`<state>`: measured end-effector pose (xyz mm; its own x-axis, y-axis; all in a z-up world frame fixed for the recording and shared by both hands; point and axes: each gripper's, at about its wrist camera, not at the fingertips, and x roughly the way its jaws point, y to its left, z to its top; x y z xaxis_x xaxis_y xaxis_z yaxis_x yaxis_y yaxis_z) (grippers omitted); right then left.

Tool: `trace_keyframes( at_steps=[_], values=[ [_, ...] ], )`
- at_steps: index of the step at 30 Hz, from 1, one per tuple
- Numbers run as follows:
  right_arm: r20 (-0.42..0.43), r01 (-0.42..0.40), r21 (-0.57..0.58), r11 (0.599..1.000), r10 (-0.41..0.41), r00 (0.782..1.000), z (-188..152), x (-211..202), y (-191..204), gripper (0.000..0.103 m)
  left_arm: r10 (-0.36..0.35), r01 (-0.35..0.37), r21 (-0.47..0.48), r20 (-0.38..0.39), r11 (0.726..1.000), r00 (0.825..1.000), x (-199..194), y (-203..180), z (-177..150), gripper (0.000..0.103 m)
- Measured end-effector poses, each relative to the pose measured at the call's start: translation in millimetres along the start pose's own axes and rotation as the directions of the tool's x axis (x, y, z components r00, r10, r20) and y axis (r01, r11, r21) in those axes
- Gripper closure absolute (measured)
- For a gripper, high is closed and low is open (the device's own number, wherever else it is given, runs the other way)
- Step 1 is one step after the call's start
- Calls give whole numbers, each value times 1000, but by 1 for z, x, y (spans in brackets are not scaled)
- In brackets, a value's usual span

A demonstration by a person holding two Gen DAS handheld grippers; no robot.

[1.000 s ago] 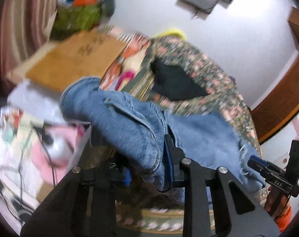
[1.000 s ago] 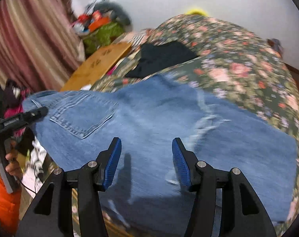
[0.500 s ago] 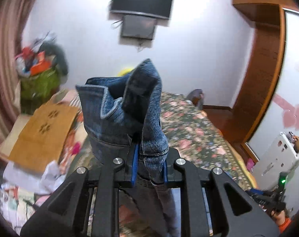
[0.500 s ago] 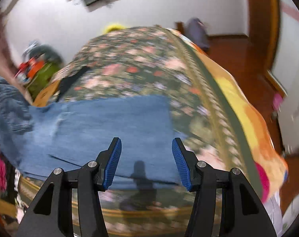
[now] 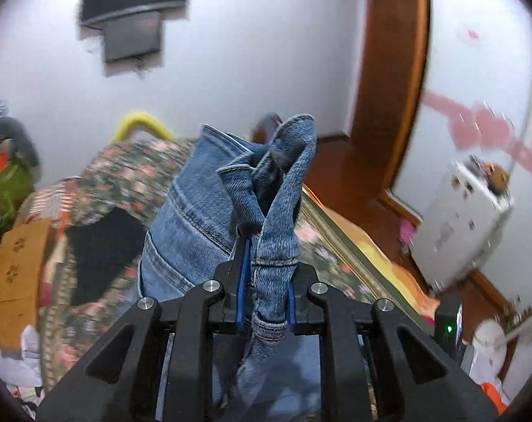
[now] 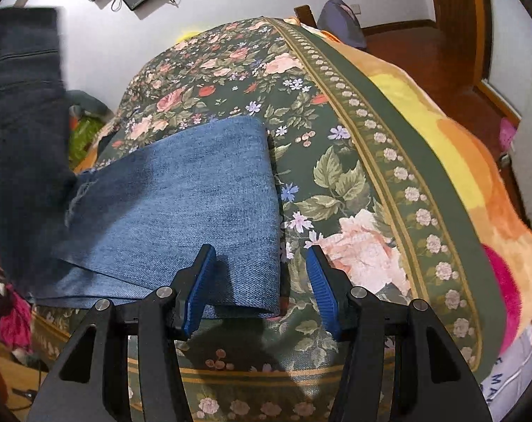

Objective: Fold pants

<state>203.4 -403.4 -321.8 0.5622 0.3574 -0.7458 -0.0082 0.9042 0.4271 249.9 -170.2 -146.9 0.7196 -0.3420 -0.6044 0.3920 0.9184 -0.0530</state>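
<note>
Floral bedspread [image 6: 336,161] serves as the work surface. Jeans [image 6: 181,207] lie partly on it: the leg ends rest flat near the front edge, while the waistband end [image 5: 266,211] is lifted clear, bunched and clamped between the pads of the left gripper [image 5: 265,295]. Right gripper [image 6: 258,281] hovers over the hem corner, jaws apart, gripping nothing. Status, as judged: a lengthwise fold appears under way; the raised end has not yet been laid down, and smoothing remains.
</note>
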Motion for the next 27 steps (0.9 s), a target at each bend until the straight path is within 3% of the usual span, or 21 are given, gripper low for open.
trace_keyframes(
  at_steps=[3, 7, 15, 18, 20, 24, 27],
  values=[
    [8, -17, 9, 1000, 17, 1000, -3, 0, -3, 53, -59, 62, 32, -92, 998, 994, 33, -28, -18, 88],
    [13, -30, 15, 999, 29, 999, -4, 0, -5, 53, -109, 124, 61, -216, 990, 970, 72, -61, -50, 88],
    [11, -30, 18, 999, 30, 999, -7, -7, -8, 53, -108, 158, 113, -356, 981, 928, 96, -86, -102, 88],
    [15, -10, 16, 1000, 10, 1000, -9, -17, -10, 53, -91, 150, 144, -351, 978, 932, 87, -91, -101, 76],
    [31, 15, 18, 1000, -15, 999, -9, -28, -12, 53, -139, 189, 110, -356, 976, 924, 78, -89, -98, 36],
    [79, 16, 24, 1000, -18, 997, -7, -56, -9, 53, -213, 233, 48, -263, 971, 941, 41, -72, -84, 33],
    [125, 8, 3, 1000, -8, 992, 2, -70, 1, 53, -153, 165, 37, -220, 986, 963, 22, -42, -72, 33]
  ],
)
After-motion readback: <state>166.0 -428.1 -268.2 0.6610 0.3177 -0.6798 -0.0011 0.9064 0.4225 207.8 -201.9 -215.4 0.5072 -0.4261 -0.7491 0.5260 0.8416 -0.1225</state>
